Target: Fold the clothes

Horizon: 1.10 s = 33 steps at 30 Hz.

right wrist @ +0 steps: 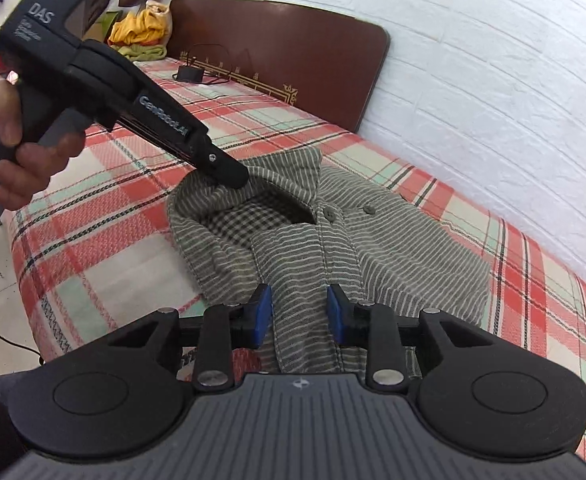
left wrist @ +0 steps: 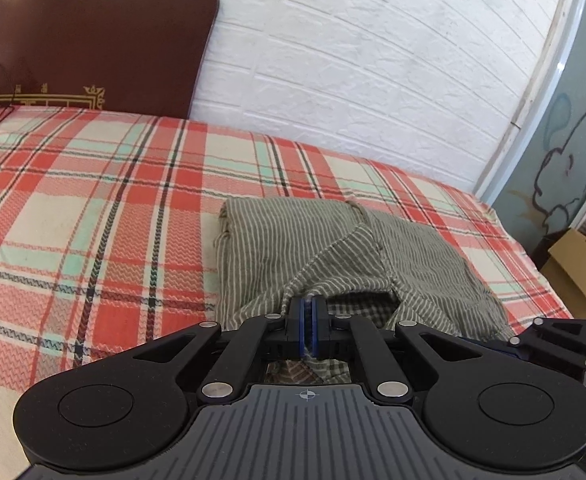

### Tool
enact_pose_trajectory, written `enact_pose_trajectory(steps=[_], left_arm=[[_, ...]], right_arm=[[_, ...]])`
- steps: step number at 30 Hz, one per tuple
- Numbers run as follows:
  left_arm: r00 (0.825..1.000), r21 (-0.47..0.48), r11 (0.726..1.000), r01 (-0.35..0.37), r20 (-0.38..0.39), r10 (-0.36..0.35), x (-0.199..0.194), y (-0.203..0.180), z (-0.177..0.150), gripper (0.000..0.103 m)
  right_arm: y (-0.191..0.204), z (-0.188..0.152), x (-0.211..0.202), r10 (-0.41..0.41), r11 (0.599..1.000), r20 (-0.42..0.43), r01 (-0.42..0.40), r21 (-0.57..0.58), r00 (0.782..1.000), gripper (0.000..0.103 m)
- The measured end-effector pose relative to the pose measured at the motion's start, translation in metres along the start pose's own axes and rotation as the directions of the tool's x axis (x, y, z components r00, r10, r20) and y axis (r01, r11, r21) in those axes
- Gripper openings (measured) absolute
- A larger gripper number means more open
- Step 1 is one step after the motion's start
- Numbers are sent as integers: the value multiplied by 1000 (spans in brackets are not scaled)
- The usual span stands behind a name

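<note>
Striped shirt (right wrist: pixel 333 240) lies part-folded near the bed's (left wrist: pixel 93 200) wall-side edge; our left gripper (left wrist: pixel 308 308) is clamped shut on its collar, our right gripper (right wrist: pixel 299 312) gapes around the placket without gripping, so a one-sided tug could undo the fold.

Black left tool (right wrist: pixel 229 178) lettered DAS and GenRobot.AI, right tool (right wrist: pixel 299 312) with blue pads, silver screws

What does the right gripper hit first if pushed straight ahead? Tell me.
The striped shirt: the right gripper has its jaws apart over the button placket, so it would likely meet that cloth first. How far off it hovers is unclear.
</note>
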<state>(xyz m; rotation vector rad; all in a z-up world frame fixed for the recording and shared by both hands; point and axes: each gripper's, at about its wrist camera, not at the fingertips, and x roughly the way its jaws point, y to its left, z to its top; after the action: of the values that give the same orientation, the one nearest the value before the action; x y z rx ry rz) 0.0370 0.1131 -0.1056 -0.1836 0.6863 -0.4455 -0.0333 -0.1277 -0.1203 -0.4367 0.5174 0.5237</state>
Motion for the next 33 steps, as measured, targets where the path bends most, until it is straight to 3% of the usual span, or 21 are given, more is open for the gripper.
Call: enact_pose_trajectory(steps=[3,5,6,7,12,16,17,18,19,21,24,25,26,28,30,33], left_arm=[[1000,65,998,-21,-7,22,5,-9,-3,1],[999,135,990,-49,-6,50,9,-18,-6,6],[998,172,983,-64,-4,66,10,-23,-8,17],[996,218,972,-85,3,86,12,-28,-10,25],[986,395,904,-164,31,165,22,-51,-21,30],[983,470,866,-171,15,186,31,-61,-29,40],[981,485,857,-175,15,192,32,-62,-31,39],[980,500,847,-180,16,199,34,-64,-33,20],[979,509,842,-181,16,201,34,-65,-34,8],[985,467,870,-157,13,171,28,-58,-29,4],[998,255,965,-59,-6,63,12,-29,-12,2],[1000,171,985,-21,-8,22,7,-18,-7,2],[1000,94,995,15,-5,-14,3,-7,-3,2],[999,8,999,51,12,-51,-2,7,0,2],[996,-43,996,81,24,-80,-4,17,1,2],[994,-55,992,109,18,-108,1,19,0,2]], right_arm=[[5,-1,2,-24,998,-3,24,-53,1000,34],[7,-1,4,-35,996,-11,34,-79,999,33],[7,-1,5,-33,996,-15,31,-81,999,33],[8,-1,6,-33,996,-15,31,-84,999,34],[9,-1,7,-35,995,-16,34,-98,999,34],[9,-1,13,-40,993,-22,38,-108,999,34],[9,-2,15,-41,993,-25,38,-110,999,34],[8,-2,17,-45,994,-30,42,-105,999,27],[7,-1,18,-49,994,-36,45,-98,998,14],[-3,2,15,-44,998,-25,42,-52,999,11],[-37,6,0,28,987,27,-32,158,999,11],[-50,7,-6,51,971,49,-61,230,997,9],[-62,8,-11,73,949,73,-91,300,995,9],[-97,0,-10,152,842,129,-197,502,980,6],[-133,-11,-5,212,683,201,-292,669,956,6],[-166,-39,15,256,433,280,-369,822,925,6]])
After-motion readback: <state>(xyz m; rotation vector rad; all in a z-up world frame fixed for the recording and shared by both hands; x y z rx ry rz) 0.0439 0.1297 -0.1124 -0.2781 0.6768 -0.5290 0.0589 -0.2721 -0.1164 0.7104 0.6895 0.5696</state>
